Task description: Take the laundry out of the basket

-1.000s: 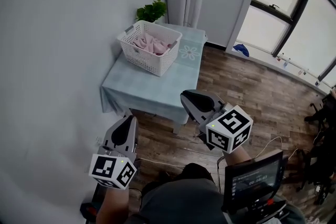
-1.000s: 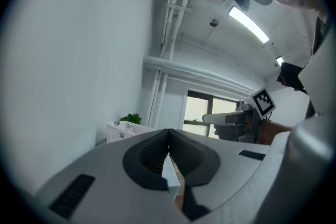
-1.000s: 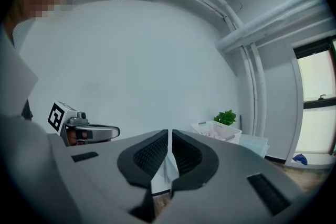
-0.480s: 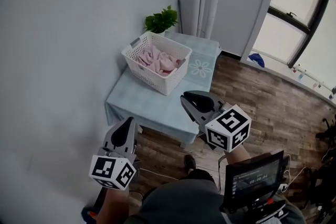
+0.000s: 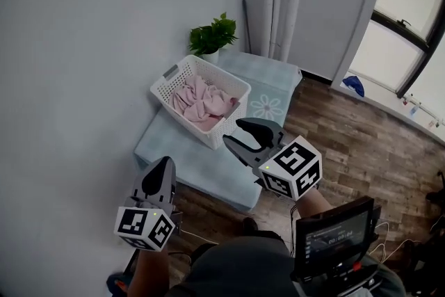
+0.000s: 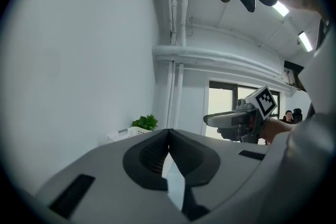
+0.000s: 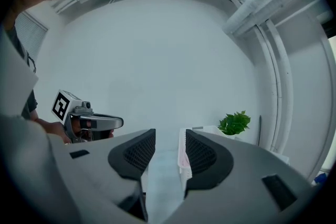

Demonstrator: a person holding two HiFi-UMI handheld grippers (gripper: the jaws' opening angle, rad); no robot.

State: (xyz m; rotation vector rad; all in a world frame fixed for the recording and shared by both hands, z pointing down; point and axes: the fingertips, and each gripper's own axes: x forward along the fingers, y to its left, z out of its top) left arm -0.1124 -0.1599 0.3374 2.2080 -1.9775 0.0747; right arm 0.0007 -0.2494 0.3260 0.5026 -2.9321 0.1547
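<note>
Laundry (image 5: pixel 201 102), a crumpled pink heap, lies inside the white basket (image 5: pixel 167 74). The basket stands on a small table (image 5: pixel 268 83) covered with a pale blue cloth, near a potted plant (image 5: pixel 212 35) at the far corner. Both grippers are held in the air on the near side, clear of the basket. The left gripper (image 5: pixel 161 167) has its jaws pressed together and holds nothing. The right gripper (image 5: pixel 233 132) has just been opening its jaws, which now stand partly apart with nothing between them.

The right hand-held gripper (image 5: pixel 231 133) hides part of the near edge of the table (image 5: pixel 177 158).
</note>
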